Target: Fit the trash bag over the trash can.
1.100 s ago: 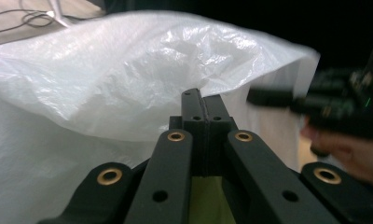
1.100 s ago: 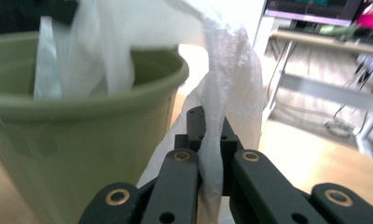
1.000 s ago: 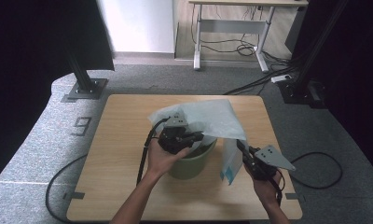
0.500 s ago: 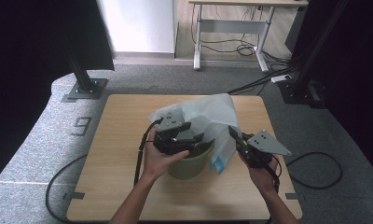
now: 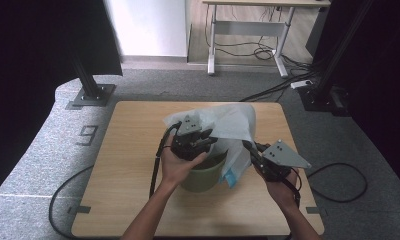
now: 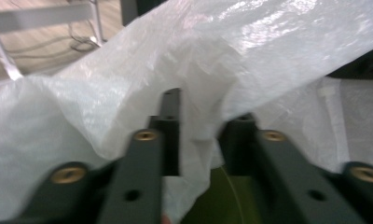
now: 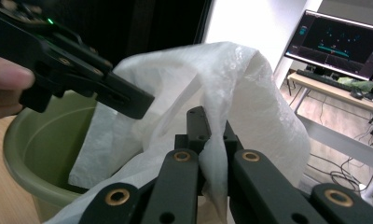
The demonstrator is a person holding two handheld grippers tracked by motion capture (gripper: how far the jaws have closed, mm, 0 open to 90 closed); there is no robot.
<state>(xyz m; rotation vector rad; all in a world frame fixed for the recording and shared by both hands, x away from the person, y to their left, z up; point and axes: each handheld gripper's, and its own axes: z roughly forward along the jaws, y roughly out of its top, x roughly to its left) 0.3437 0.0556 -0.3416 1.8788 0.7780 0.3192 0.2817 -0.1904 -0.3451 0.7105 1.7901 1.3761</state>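
The right tongs (image 7: pixel 208 140) are clamped shut on a fold of the white plastic bag (image 5: pixel 233 125), holding its edge up beside the green bin (image 5: pixel 203 175) on the side nearer the person's right; the left tongs (image 6: pixel 201 140) have just been closing, with a pleat of the same bag between their jaws, though the gripper view is too blurred to show whether the pads press it yet; they sit above the bin's rim, nearer its mouth than the right pair; the bin stands near the middle of the desk (image 5: pixel 133 150), and the bag billows above it and away from the person, its loose body well outside the opening; the next move likely turns on this: the bag's mouth lies between the two tongs and must spread across the rim.
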